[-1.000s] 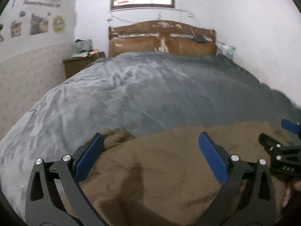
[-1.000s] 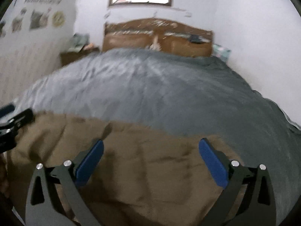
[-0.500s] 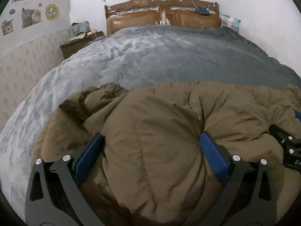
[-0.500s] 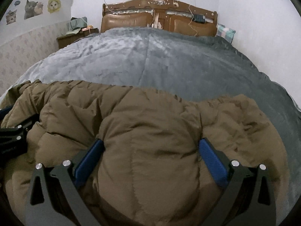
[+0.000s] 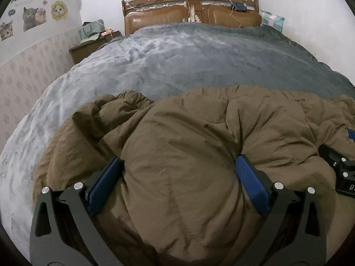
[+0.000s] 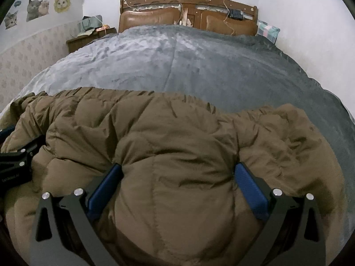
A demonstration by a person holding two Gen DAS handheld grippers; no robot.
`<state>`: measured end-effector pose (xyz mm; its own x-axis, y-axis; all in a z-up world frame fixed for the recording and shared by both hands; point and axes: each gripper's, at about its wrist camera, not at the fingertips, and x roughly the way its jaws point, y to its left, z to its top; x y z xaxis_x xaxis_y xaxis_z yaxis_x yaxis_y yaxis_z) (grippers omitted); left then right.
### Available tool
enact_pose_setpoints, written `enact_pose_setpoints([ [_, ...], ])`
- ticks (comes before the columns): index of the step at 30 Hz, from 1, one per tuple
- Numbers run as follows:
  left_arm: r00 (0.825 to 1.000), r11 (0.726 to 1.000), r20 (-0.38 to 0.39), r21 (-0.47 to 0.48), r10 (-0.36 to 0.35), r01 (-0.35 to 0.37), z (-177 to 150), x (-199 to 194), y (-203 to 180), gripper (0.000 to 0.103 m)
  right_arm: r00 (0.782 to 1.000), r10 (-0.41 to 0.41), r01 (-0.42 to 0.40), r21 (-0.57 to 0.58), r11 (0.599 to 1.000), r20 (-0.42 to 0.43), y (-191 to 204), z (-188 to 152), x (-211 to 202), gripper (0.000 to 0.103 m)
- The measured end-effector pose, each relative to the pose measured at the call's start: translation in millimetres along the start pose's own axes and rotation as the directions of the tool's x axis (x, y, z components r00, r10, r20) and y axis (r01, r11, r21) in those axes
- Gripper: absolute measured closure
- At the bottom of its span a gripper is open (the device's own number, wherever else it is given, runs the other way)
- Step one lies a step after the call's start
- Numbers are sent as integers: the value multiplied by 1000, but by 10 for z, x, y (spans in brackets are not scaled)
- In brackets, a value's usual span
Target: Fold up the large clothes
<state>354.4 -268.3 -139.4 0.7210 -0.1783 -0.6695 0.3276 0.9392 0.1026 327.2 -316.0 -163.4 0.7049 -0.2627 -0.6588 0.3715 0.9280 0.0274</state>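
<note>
A bedroom, seen from two hand-held grippers side by side at the foot of a bed. At far left, cat stickers [image 5: 33, 17] on the wall and a wooden nightstand [image 5: 88, 48]. A grey blanket [image 5: 188, 62] covers the bed up to a brown wooden headboard [image 5: 190, 11].

On the near end of the blanket lies the task's garment, a puffy brown quilted coat [image 5: 188, 155], bunched and unfolded, one crumpled part spilling toward the left.

The left gripper [image 5: 177, 181] has its blue-padded fingers [image 5: 104, 181] spread wide, a thick bulge of coat pushed up between them. Beside it, the right gripper [image 6: 177, 186] stands the same way, wide apart around another fat roll of padding, with the coat's right part trailing off over the blanket.

A second ago both grippers were higher, above a flat brown surface; half a second ago they had dropped into the coat, and since then they have barely shifted. Judging by this, both are seated for a grasp and closing comes next; no fold is made yet, so the task is at an early stage
</note>
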Motion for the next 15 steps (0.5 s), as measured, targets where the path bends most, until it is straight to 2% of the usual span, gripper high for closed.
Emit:
enact_pose_setpoints([
  [10, 1000, 1000, -15, -5, -18, 18, -27, 39, 35, 3, 1000, 12, -12, 10, 1000, -8, -21, 11, 15, 2],
  [13, 998, 998, 6, -28, -61, 61, 51, -75, 148, 3, 999, 46, -46, 34, 998, 12, -95, 48, -93, 2],
  [15, 999, 998, 16, -43, -52, 53, 140, -149, 260, 3, 998, 49, -51, 62, 997, 39, -211, 115, -225, 2],
])
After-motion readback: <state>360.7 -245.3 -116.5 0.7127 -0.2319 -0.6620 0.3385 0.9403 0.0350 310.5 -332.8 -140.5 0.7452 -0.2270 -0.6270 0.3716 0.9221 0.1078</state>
